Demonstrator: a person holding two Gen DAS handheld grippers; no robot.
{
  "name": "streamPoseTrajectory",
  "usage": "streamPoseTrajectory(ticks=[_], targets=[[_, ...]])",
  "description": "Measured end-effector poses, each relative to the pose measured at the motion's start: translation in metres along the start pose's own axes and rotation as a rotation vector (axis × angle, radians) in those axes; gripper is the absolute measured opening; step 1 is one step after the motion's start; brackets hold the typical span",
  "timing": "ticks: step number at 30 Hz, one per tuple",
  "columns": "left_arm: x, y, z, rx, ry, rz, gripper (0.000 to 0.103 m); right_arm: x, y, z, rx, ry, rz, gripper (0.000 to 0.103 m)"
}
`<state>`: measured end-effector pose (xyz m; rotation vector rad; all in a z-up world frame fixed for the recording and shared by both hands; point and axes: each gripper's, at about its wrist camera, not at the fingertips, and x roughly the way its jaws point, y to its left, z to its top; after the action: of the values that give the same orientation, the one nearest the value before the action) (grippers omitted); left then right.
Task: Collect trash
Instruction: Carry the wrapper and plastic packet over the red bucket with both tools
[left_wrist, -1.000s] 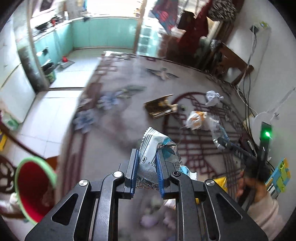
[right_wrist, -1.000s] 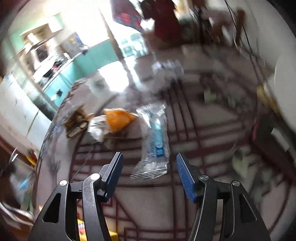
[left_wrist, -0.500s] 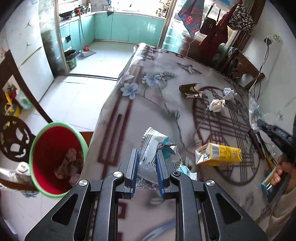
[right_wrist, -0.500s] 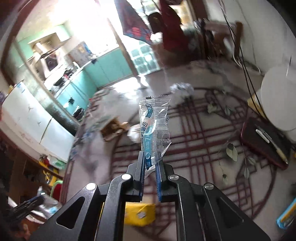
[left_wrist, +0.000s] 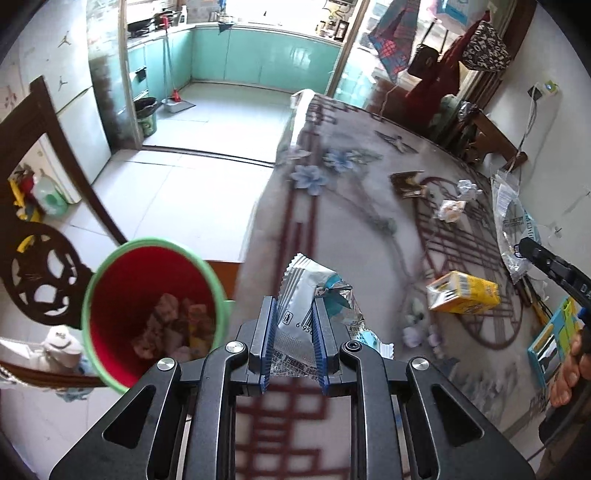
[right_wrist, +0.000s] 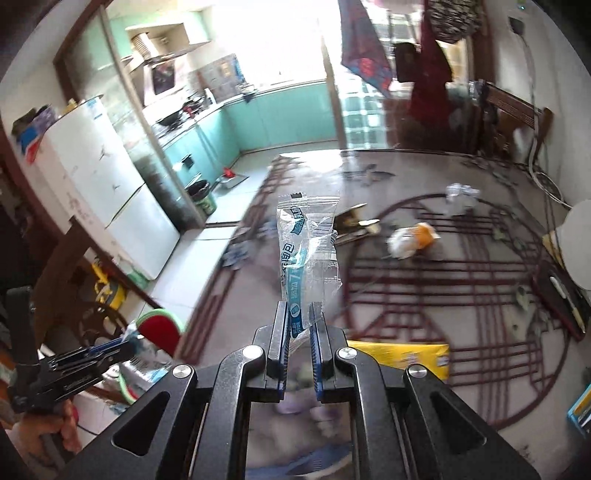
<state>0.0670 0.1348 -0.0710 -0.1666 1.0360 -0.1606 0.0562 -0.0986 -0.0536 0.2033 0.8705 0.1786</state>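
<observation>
We hold a silver wrapper (left_wrist: 308, 295) clamped in the left gripper (left_wrist: 293, 345) above the table (left_wrist: 354, 229) edge; the red bin (left_wrist: 147, 314) sits just left, floor beyond open. Our right gripper (right_wrist: 299, 347) pinches a clear wrapper (right_wrist: 308, 254) over the table.

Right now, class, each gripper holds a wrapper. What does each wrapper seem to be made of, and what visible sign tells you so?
Silver wrapper in the left gripper: apparently metallised foil-plastic film, opaque and shiny, with sharp crinkles and a serrated end.
Clear wrapper in the right gripper: likely thin transparent plastic film, glossy; the tablecloth shows through it between blue printing.
</observation>
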Motion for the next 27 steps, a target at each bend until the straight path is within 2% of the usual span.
streamPoseTrajectory(ticks=[14,23,27], targets=[[-0.006,0.113,-0.006,-0.058,0.014,0.095,0.018,0.046,0.125,-0.022,-0.074,0.086,0.084,0.008],[-0.002,0.162,-0.011,-0.088,0.027,0.143,0.018,0.103,0.196,-0.044,-0.129,0.219,0.219,0.008],[0.003,0.176,-0.012,-0.099,0.034,0.155,0.018,0.124,0.213,-0.051,-0.137,0.270,0.252,0.008]])
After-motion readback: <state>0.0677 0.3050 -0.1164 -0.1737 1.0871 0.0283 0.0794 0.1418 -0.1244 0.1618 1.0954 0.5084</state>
